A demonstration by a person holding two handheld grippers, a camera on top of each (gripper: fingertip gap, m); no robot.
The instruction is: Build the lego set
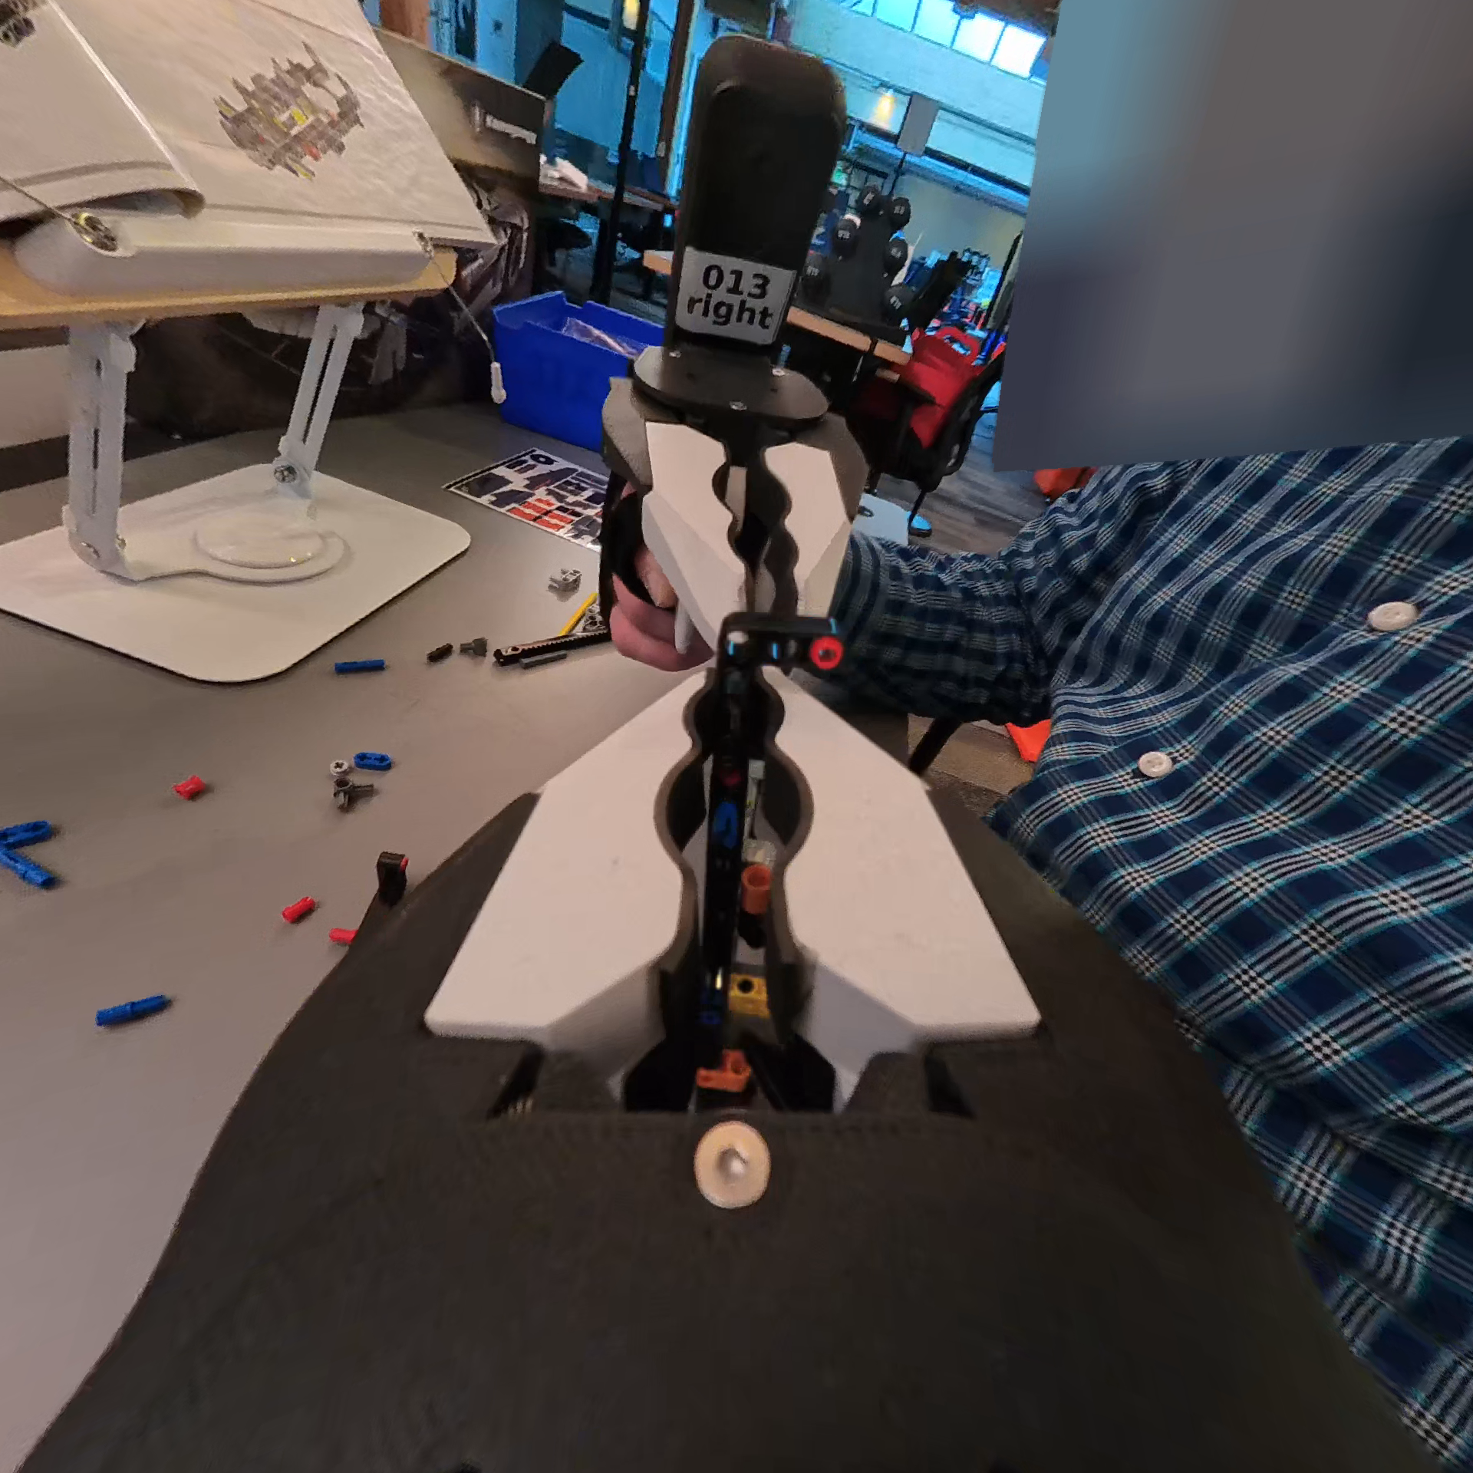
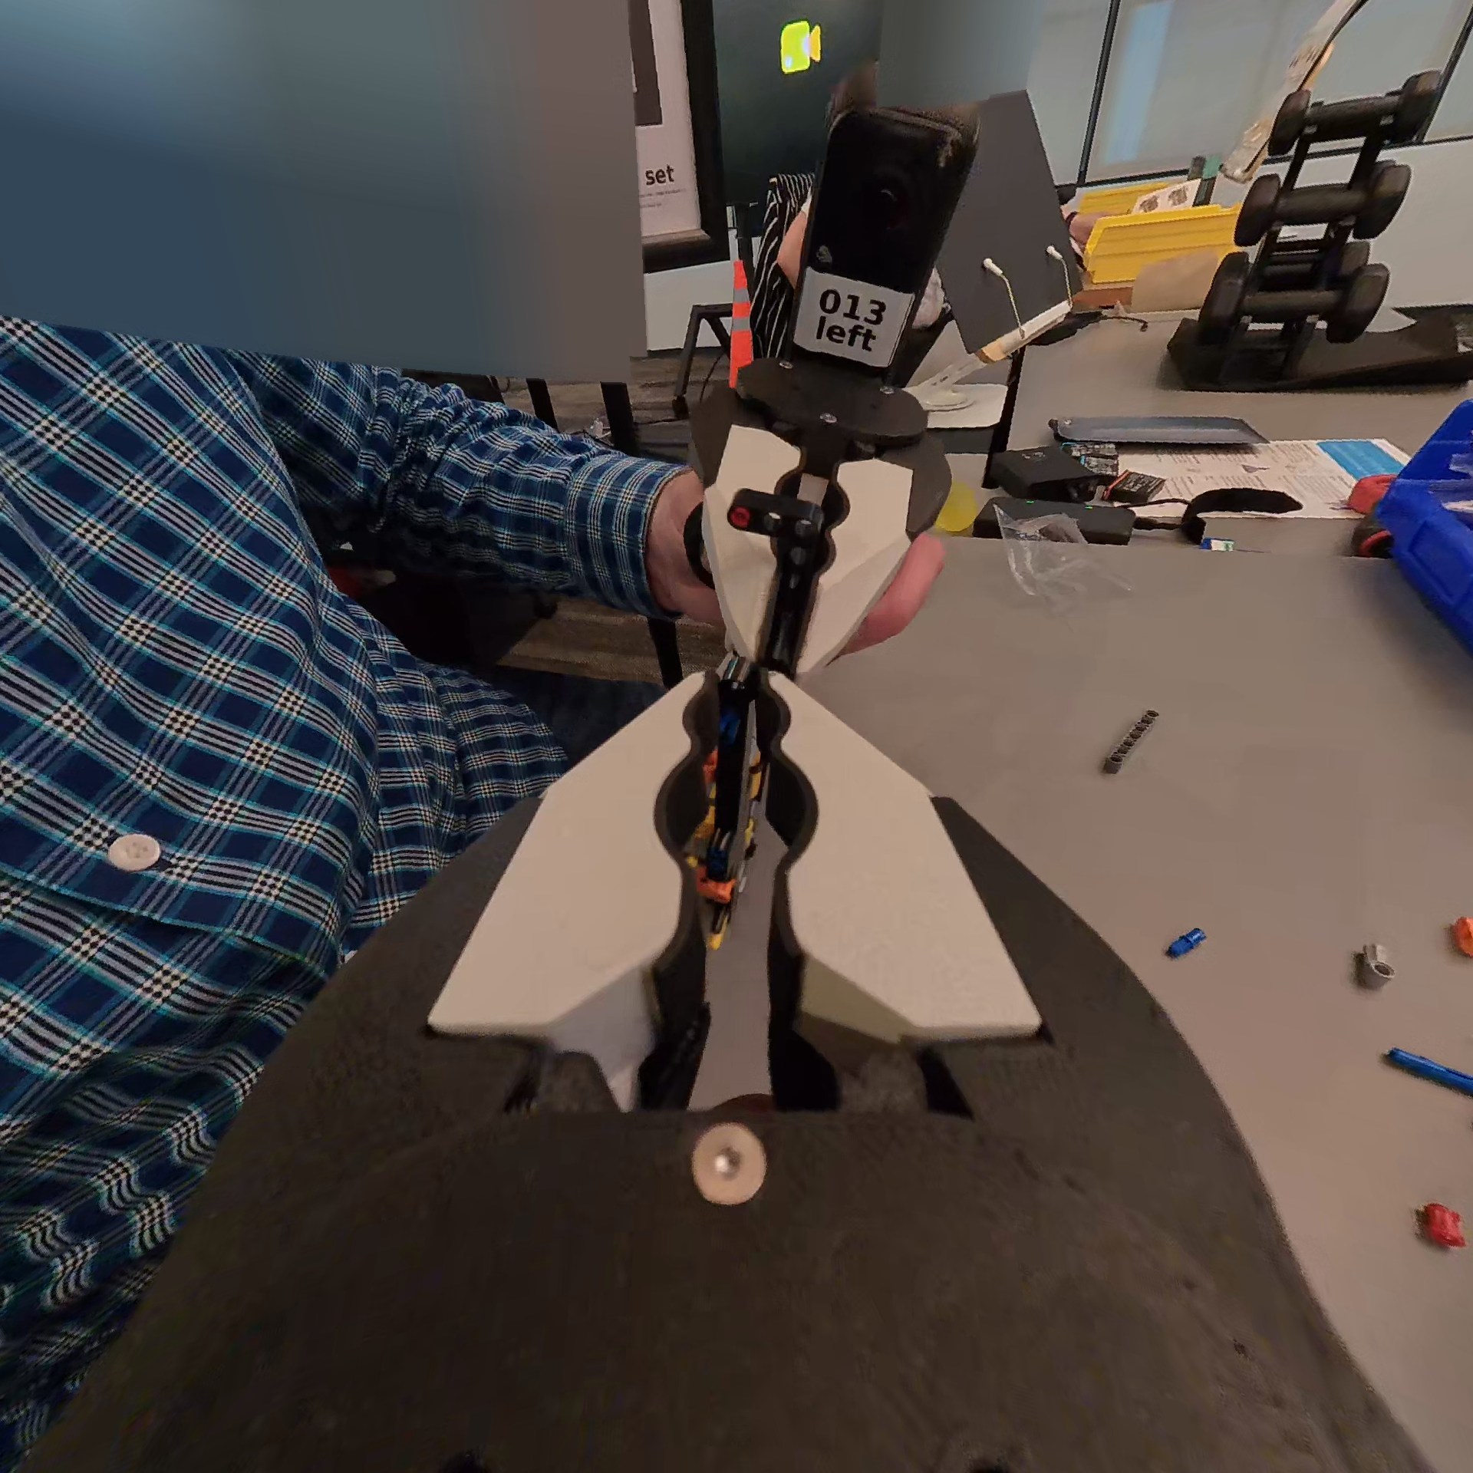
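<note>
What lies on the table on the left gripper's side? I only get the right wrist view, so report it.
Observer: An instruction booklet sits open on a white stand.
Operator: Name what is behind the right gripper.
Observer: A sticker sheet lies flat on the grey table.
Operator: Give me one loose part.
Observer: A small black part stands upright close beside the left gripper.

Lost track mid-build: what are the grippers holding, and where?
Both grip the lego assembly in mid-air: left gripper along its black beam, right gripper on the opposite end.
</note>
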